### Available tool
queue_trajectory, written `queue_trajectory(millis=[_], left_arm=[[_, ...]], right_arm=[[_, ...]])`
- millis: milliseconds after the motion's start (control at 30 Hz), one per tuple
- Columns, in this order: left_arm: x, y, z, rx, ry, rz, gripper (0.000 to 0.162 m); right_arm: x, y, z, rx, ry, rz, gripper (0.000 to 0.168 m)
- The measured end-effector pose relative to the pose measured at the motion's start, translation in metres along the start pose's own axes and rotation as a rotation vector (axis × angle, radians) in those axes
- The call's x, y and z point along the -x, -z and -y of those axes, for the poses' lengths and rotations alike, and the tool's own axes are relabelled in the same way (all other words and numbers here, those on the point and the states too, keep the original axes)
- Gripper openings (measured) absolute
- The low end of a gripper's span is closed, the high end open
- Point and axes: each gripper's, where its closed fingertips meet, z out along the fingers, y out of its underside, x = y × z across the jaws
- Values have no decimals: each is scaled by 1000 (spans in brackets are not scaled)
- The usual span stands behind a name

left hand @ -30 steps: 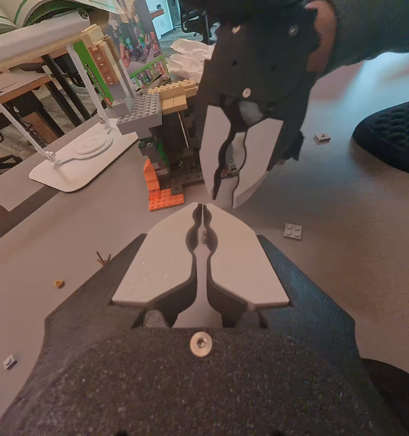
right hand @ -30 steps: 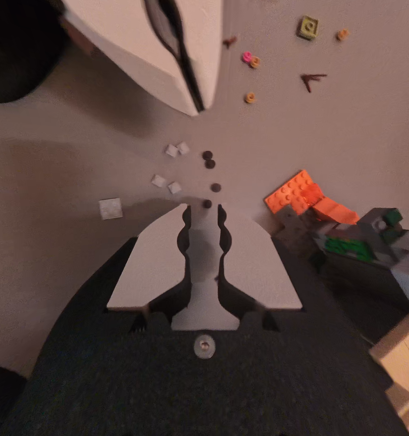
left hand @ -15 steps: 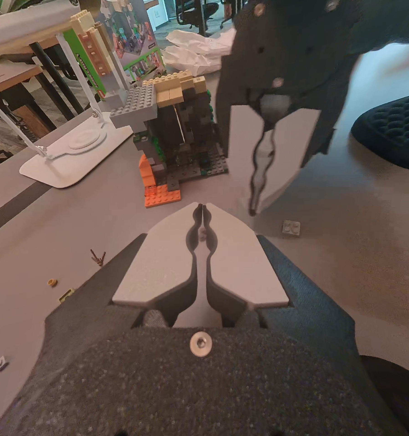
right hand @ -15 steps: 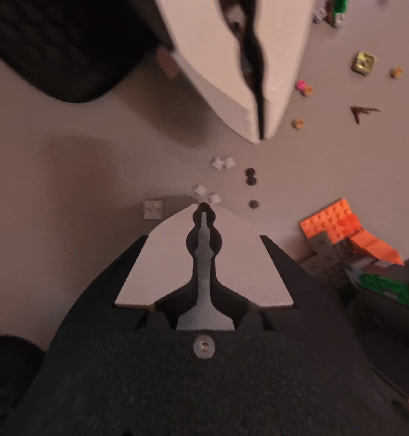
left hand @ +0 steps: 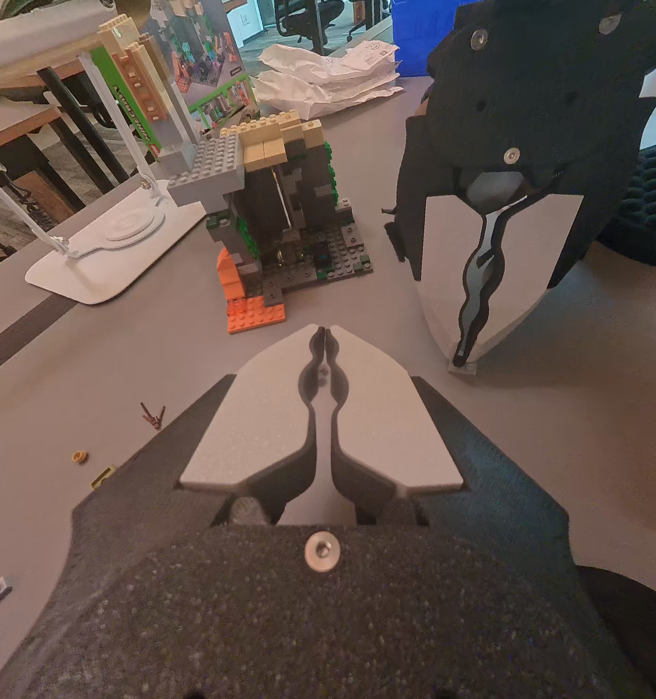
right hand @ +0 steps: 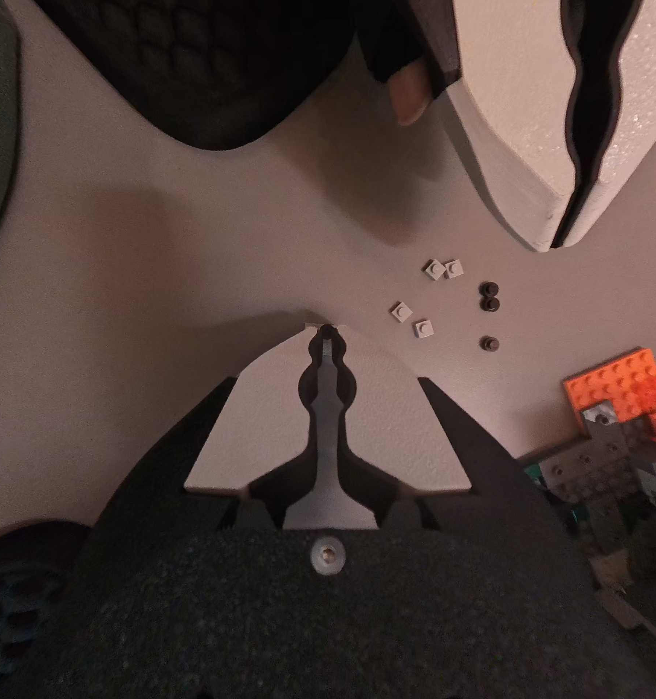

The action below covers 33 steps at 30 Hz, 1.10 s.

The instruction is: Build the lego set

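Note:
The half-built lego model [left hand: 281, 212], grey and black with tan bricks on top and an orange plate at its foot, stands mid-table; its orange corner shows in the right wrist view [right hand: 621, 401]. My right gripper [right hand: 326, 331] is shut on a small dark round stud and holds it down on a light grey square plate [left hand: 464, 367], mostly hidden under the tips. From the left wrist view, the right gripper [left hand: 460, 355] stands upright to the right of the model. My left gripper [left hand: 325, 330] is shut, hovering in front of the orange plate; I see nothing in it.
Several small grey square plates [right hand: 401, 312] and three dark round studs [right hand: 489, 343] lie between the grippers. A white stand base [left hand: 103, 242], the set's box [left hand: 190, 56] and crumpled paper [left hand: 326, 79] sit behind. A black mat [left hand: 651, 212] lies right. Tiny loose pieces [left hand: 153, 416] lie left. The half-built lego model [left hand: 281, 212] is about 20 cm from both grippers' fingertips.
My right gripper closed on a dark round stud, carried it to the left and set it down onto the grey square plate. The left gripper stayed shut.

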Motion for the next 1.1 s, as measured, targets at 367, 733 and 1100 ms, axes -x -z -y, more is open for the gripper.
queue_trajectory(millis=[367,733,1100], left_arm=[[-3,-1,0,5,-9,-10,0],[-5,-1,-1,10,-14,-18,0],[-8,-1,-1,7,-24,-28,0]], right_arm=[[0,-1,-1,8,-4,3,5],[2,-2,0,5,-10,15,9],[5,2,-9,5,-29,-21,18]])
